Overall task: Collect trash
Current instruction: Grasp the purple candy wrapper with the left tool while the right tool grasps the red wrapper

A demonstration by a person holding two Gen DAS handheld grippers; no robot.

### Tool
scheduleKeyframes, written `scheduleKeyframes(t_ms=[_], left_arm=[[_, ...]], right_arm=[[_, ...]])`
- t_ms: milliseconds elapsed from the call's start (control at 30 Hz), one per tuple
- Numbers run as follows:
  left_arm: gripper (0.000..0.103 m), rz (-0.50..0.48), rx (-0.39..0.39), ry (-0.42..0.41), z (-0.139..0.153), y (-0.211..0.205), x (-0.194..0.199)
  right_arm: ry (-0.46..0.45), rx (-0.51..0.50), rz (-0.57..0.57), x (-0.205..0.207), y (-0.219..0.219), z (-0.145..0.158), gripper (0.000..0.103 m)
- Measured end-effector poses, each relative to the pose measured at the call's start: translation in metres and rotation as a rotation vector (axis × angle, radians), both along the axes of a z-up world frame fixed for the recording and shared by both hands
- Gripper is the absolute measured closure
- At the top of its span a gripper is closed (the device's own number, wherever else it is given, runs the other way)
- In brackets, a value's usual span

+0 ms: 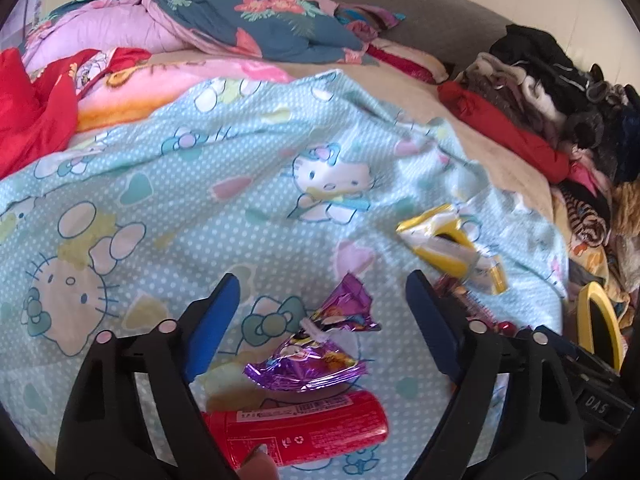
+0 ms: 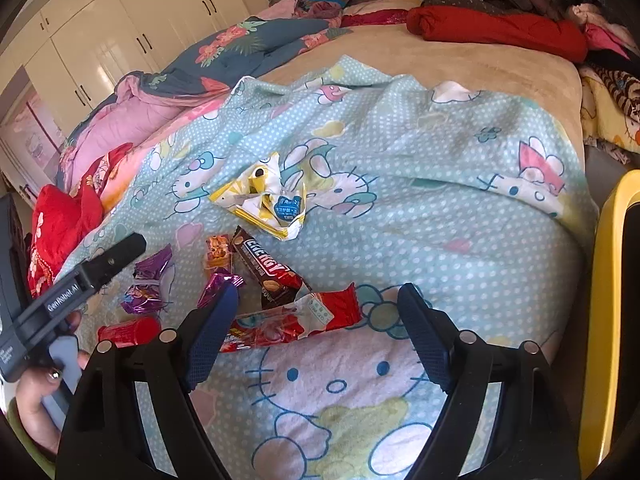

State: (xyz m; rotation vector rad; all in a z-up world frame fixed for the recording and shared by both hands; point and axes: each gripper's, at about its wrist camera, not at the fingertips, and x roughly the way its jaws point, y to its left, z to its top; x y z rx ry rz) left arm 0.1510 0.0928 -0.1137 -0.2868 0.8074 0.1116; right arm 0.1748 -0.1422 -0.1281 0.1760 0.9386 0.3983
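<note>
Several snack wrappers lie on a light blue cartoon-cat bedsheet. My left gripper hovers open just over a crumpled purple foil wrapper, which lies between its blue pads without touching them. A red tube lies just below the wrapper. My right gripper is open above a red and white wrapper. Beyond it are a brown bar wrapper, a small orange wrapper, purple foil wrappers and a yellow and white bag.
A yellow-rimmed bin stands at the bed's right edge. Piled clothes line the right side, with quilts and a red garment on the left. A person's hand holds the left tool; white wardrobes stand behind.
</note>
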Motion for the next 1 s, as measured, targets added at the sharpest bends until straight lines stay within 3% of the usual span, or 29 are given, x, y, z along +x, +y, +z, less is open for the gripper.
scheduleKeyframes(t_ms=[333,500,733,1000], left_arm=[[0.049,-0.015,0.014,0.070,-0.019,-0.005,0.005],[0.056,-0.032,0.030,0.077,-0.022,-0.011,0.006],[0.070,-0.047,0.033,0.073,-0.019,-0.014,0.006],[0.076,-0.064,0.017,0.040,-0.008,-0.020,0.004]], right_arm=[[0.003,-0.003,0.011,0.001,0.003,-0.007,0.036],[0.001,-0.011,0.007,-0.004,-0.003,-0.009,0.048],[0.012,0.011,0.019,-0.011,-0.013,-0.009,0.076],[0.015,0.059,0.026,-0.022,-0.024,-0.003,0.079]])
